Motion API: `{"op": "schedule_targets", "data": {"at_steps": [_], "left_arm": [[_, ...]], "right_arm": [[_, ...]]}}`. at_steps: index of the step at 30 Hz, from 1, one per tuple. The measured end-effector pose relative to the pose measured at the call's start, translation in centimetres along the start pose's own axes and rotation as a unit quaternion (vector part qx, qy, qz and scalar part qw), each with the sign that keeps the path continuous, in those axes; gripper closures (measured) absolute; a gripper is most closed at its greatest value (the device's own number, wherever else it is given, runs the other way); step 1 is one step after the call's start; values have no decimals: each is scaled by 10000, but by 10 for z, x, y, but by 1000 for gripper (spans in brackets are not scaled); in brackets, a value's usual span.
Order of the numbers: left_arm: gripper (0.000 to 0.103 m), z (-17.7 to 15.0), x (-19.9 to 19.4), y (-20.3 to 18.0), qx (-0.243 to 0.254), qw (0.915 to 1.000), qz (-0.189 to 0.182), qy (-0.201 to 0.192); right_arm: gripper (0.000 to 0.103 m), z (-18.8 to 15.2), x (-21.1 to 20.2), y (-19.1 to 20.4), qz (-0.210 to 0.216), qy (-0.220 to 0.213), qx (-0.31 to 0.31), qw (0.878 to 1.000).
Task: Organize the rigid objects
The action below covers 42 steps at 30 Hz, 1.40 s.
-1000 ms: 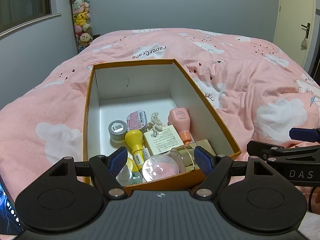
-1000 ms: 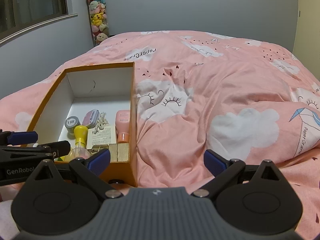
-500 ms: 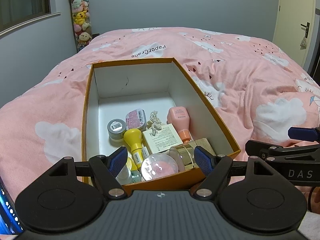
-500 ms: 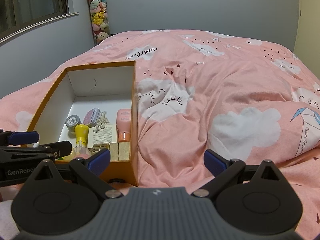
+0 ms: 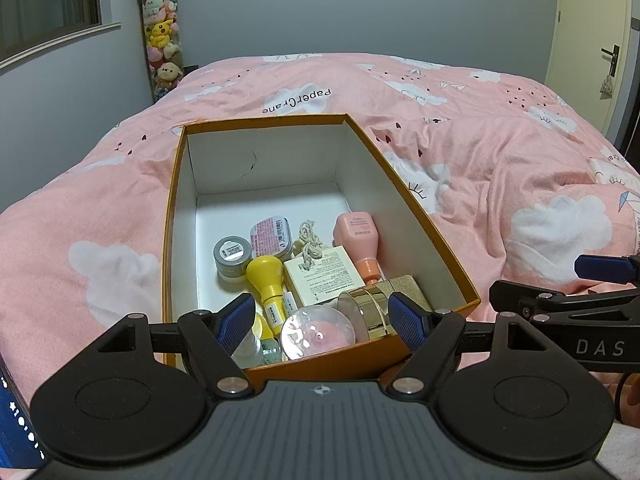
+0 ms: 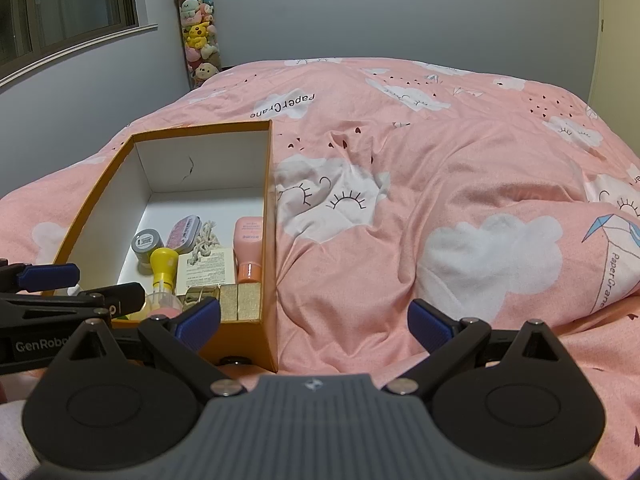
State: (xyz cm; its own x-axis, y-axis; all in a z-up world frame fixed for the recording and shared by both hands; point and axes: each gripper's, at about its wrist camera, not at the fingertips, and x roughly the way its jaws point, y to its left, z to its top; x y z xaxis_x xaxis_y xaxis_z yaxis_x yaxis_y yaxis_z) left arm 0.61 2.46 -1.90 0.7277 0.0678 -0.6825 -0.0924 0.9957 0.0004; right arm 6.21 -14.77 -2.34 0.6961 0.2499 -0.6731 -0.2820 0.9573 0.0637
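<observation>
An orange box (image 5: 420, 216) with white inside lies on the pink bed; it also shows in the right wrist view (image 6: 270, 208). Its near half holds a pink bottle (image 5: 358, 236), a yellow bottle (image 5: 266, 276), a grey jar (image 5: 233, 254), a pink tin (image 5: 271, 233), a cream carton (image 5: 322, 278), a gold-lidded jar (image 5: 368, 310) and a clear pink ball (image 5: 318, 336). My left gripper (image 5: 322, 318) is open and empty over the box's near edge. My right gripper (image 6: 314, 320) is open and empty, over the bedding right of the box.
The pink cloud-print duvet (image 6: 460, 208) covers the whole bed, with folds to the right. A tall tube of plush toys (image 5: 162, 40) stands at the back left wall. A door (image 5: 596, 52) is at the right. A small dark object (image 6: 236, 360) lies by the box's near wall.
Both grippers have drawn back slightly and tilted; the box and its contents have not moved. Both stay open.
</observation>
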Motion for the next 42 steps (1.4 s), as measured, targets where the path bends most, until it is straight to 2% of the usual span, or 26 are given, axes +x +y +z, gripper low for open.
{"op": "schedule_targets", "data": {"at_steps": [42], "left_arm": [[14,-2,-1,-2,-16,10000,25,-8]], "right_arm": [[5,-1,1,0,44,50,-18,10000]]}}
